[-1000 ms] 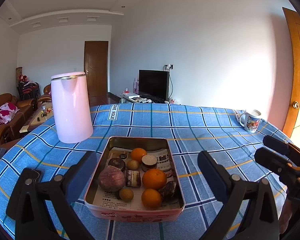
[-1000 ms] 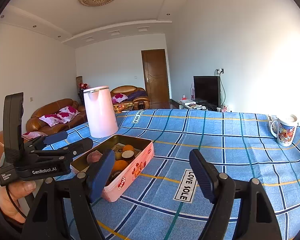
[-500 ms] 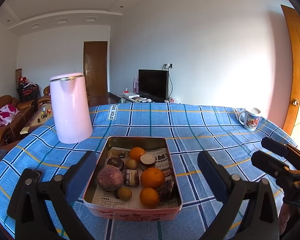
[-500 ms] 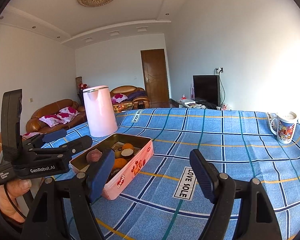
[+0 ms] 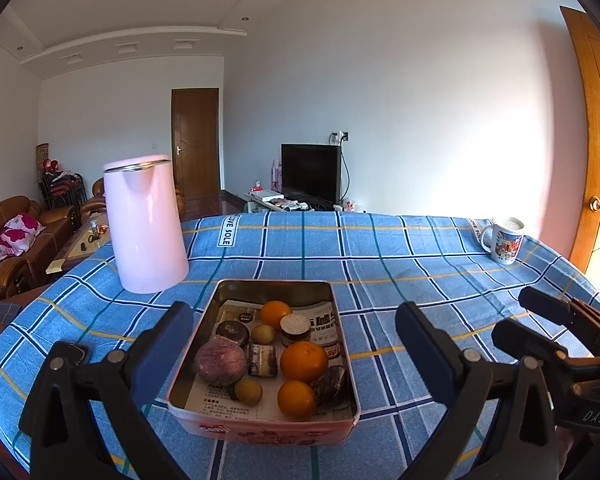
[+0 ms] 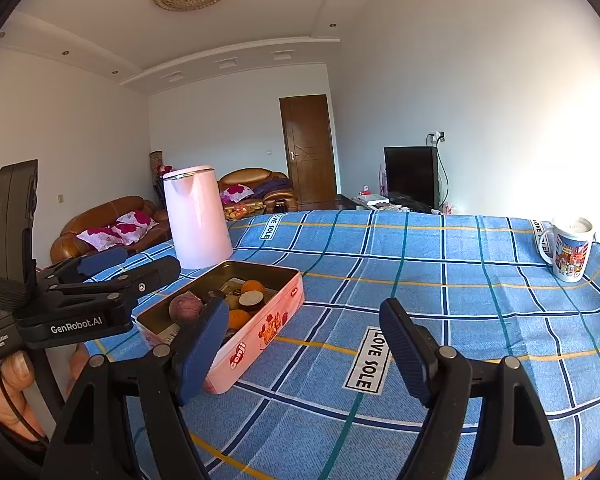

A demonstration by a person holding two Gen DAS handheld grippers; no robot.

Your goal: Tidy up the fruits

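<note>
A pink metal tin (image 5: 260, 426) sits on the blue checked tablecloth, also in the right wrist view (image 6: 260, 332). It holds three oranges (image 5: 304, 361), a purple round fruit (image 5: 220, 361), small brown fruits (image 5: 248, 391), dark wrapped snacks and printed paper. My left gripper (image 5: 292, 344) is open and empty, its fingers on either side of the tin and nearer the camera. My right gripper (image 6: 304, 344) is open and empty over the cloth, right of the tin. The left gripper also shows in the right wrist view (image 6: 112, 276).
A tall pink kettle (image 5: 144, 224) stands behind the tin to the left. A printed mug (image 5: 504, 240) stands at the table's far right edge. Sofas, a wooden door and a television lie beyond the table. The table edge runs close on the left.
Both grippers have drifted slightly; the tin sits a little lower and nearer in the left wrist view. Both stay open and empty.
</note>
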